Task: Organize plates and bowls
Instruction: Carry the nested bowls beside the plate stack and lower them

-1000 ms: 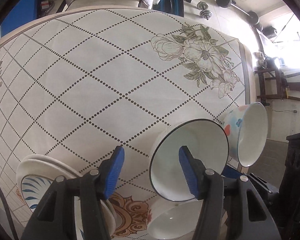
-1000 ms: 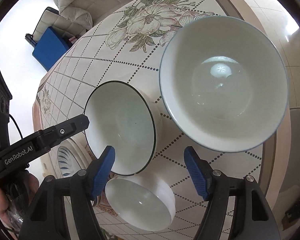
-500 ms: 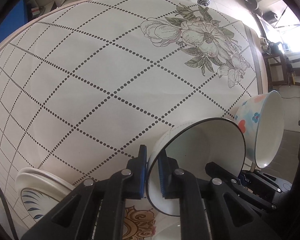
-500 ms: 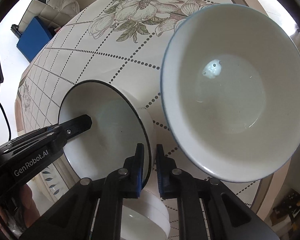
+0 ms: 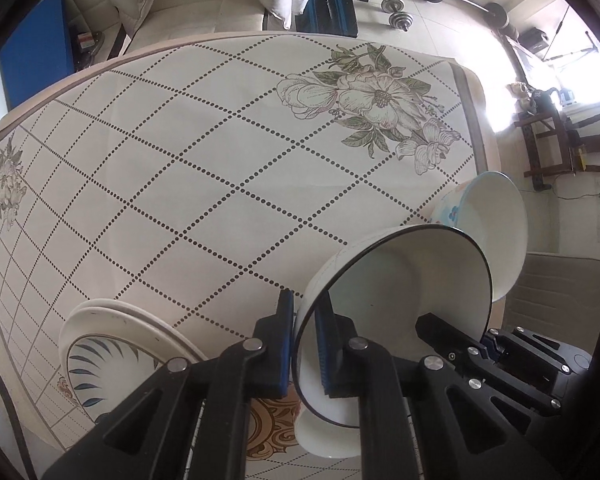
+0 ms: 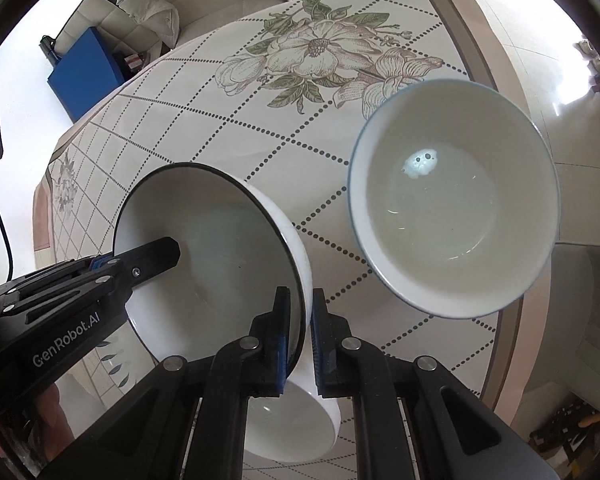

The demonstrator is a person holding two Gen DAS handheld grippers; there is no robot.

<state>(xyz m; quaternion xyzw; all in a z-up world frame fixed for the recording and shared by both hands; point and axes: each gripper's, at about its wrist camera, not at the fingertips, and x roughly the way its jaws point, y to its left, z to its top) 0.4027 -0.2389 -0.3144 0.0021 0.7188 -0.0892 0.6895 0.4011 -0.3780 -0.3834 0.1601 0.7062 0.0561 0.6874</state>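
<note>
A white bowl with a black rim (image 5: 396, 284) (image 6: 220, 248) is held above the table by both grippers. My left gripper (image 5: 304, 344) is shut on its rim on one side. My right gripper (image 6: 300, 332) is shut on the rim on the other side. A small plain white bowl (image 5: 324, 436) (image 6: 292, 424) sits on the table under it. A larger bowl with a blue rim and flower print (image 5: 492, 232) (image 6: 456, 204) stands to the right near the table edge. Stacked plates with a blue leaf pattern (image 5: 112, 352) lie at the left.
The table wears a cream cloth with a dotted diamond grid and a printed flower (image 5: 372, 96) at the far right. The table's right edge (image 6: 512, 320) runs just beyond the big bowl. A sofa, a blue box and dumbbells lie beyond the table.
Both grippers were open around the black-rimmed bowl; they have shut on its rim from opposite sides and lifted it off the table, above the small white bowl.
</note>
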